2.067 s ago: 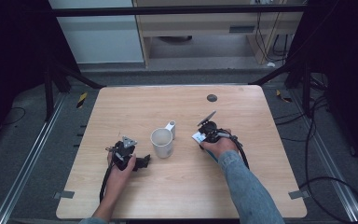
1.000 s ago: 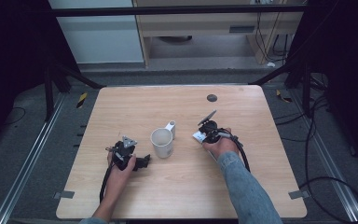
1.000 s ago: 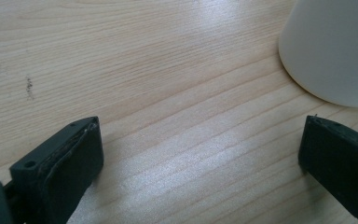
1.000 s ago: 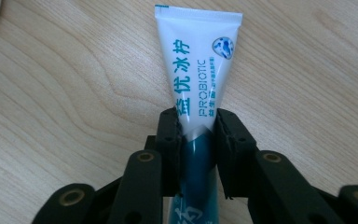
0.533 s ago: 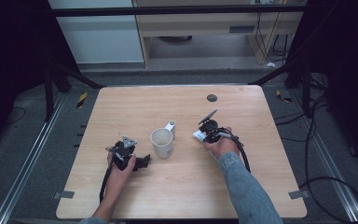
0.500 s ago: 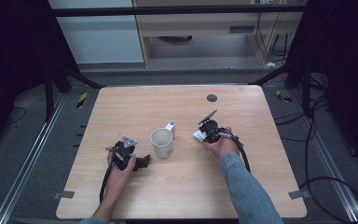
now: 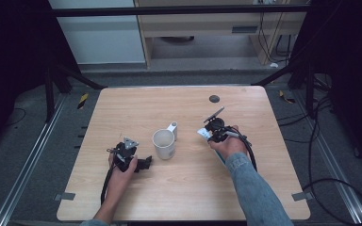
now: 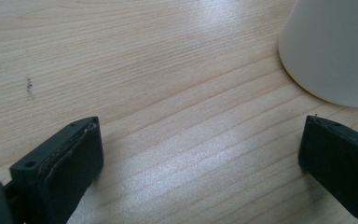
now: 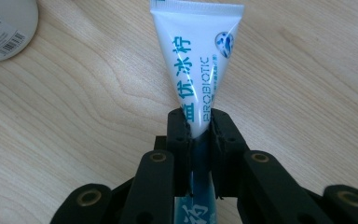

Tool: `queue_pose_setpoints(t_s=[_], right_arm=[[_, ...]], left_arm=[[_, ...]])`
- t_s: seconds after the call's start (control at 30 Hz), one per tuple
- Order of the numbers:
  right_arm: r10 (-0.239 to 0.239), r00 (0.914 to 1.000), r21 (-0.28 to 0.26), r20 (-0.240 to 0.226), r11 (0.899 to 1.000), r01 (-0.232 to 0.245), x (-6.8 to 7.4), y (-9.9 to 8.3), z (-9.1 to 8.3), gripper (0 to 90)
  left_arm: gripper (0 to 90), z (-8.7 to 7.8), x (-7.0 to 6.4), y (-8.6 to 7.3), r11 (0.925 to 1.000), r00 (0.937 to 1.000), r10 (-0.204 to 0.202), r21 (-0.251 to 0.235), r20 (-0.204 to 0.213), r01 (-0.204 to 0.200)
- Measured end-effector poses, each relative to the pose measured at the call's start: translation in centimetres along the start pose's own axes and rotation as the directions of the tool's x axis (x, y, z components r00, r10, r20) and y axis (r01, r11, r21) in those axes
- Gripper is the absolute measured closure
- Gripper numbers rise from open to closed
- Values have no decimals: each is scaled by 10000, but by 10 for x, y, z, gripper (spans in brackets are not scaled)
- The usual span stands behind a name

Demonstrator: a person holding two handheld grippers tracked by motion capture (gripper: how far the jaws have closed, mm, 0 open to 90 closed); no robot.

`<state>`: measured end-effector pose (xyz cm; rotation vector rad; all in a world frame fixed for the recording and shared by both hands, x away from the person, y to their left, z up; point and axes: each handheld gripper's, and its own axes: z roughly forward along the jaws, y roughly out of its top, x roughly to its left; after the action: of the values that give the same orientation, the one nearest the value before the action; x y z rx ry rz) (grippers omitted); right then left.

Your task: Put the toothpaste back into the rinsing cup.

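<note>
**Tube pinched at right, left jaws wide by the mug**

The right gripper [image 9: 199,133] has its 2 jaws pressed onto a white tube [image 9: 198,70] with blue print, clamping it partway along its length. The tube's flat crimped end points away from the gripper, out over the table [image 9: 74,107]. In the right gripper view the round base of the mug [image 9: 4,23], with a barcode label, sits at the top left corner, apart from the tube.

In the high view the right gripper [image 7: 215,128] rests on the table to the right of the mug [image 7: 164,143], with the tube [image 7: 202,133] showing as a pale end at its left side. The mug stands upright near the table's middle, handle turned toward the far edge.

The left gripper [image 7: 141,163] lies on the table just left of the mug, held by the left hand [image 7: 121,168]. In the left gripper view its 2 jaws are spread wide with bare wood between them, and the mug's white wall [image 8: 335,46] stands just beyond the right-hand jaw.

A small dark disc [image 7: 214,99] lies near the far edge, well apart from everything else.
</note>
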<state>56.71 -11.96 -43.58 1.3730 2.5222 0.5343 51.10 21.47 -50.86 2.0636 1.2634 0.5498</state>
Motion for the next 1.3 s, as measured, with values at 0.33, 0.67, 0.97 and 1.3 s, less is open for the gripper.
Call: queue_pose_setpoints(t_s=[0.33, 0.67, 0.97, 1.3], right_arm=[[49, 9994, -408, 338, 9992, -35, -8, 6, -27, 796], [29, 9975, -1276, 699, 9918, 61, -10, 13, -53, 796], [-22, 9968, -1892, 804, 9818, 175, -7, 20, -66, 797], [-125, 9965, -2567, 824, 9659, 334, -3, 26, -77, 797]], left_arm=[[0, 0, 0, 0, 10000, 10000, -3, -1, 2, 3], [0, 0, 0, 0, 10000, 10000, -30, -24, -2, 30], [0, 0, 0, 0, 10000, 10000, -7, -24, -2, 7], [0, 0, 0, 0, 10000, 10000, -8, -24, -2, 8]])
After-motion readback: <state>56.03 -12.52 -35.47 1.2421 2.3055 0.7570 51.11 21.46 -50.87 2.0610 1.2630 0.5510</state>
